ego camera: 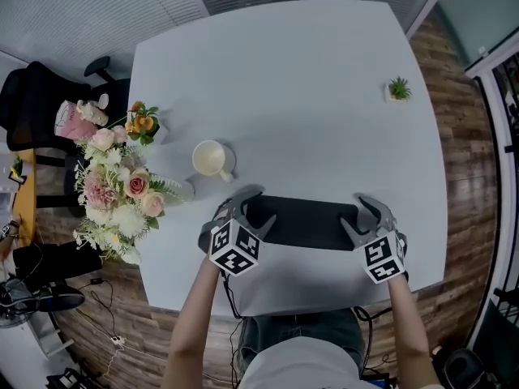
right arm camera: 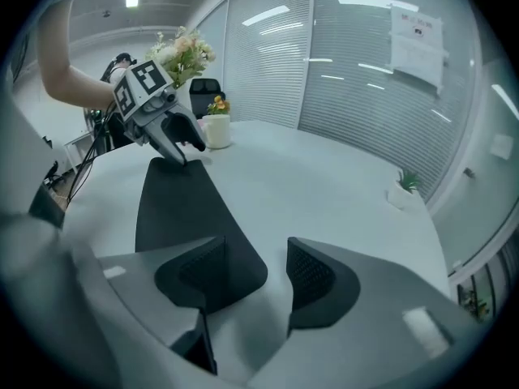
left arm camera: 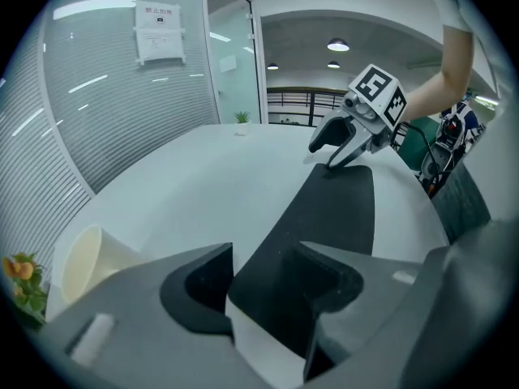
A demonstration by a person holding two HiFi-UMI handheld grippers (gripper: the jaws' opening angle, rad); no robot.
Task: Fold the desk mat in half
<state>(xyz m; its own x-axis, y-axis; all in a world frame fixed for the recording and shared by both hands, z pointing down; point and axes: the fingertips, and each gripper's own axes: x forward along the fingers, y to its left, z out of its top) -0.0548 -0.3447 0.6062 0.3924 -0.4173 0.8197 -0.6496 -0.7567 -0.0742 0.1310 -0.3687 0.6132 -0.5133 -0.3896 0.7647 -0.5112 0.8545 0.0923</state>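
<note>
Desk mat (ego camera: 306, 221), black, is lying flat as a narrow strip on the white surface (ego camera: 308, 79), close to the edge nearest the person, with a tool poised at each short end. The left tool (ego camera: 247, 209) is hovering over the mat's left end with its jaws spread; the mat's corner is showing between them but is not pinched. The right tool (ego camera: 362, 217) is also standing wide apart, with the mat's rounded right corner lying beneath one jaw and pressed by neither pad. Judging by the strip's slim shape, the fold is looking laid and the work is sitting at the release stage, though no separate layers can be made out. The next move is calling for both tools to lift clear without dragging the ends. A cream cup (ego camera: 212, 159) and a bouquet (ego camera: 122, 189) are sitting beyond the mat to the left, and a small potted plant (ego camera: 398, 88) is standing well apart at the far right.
</note>
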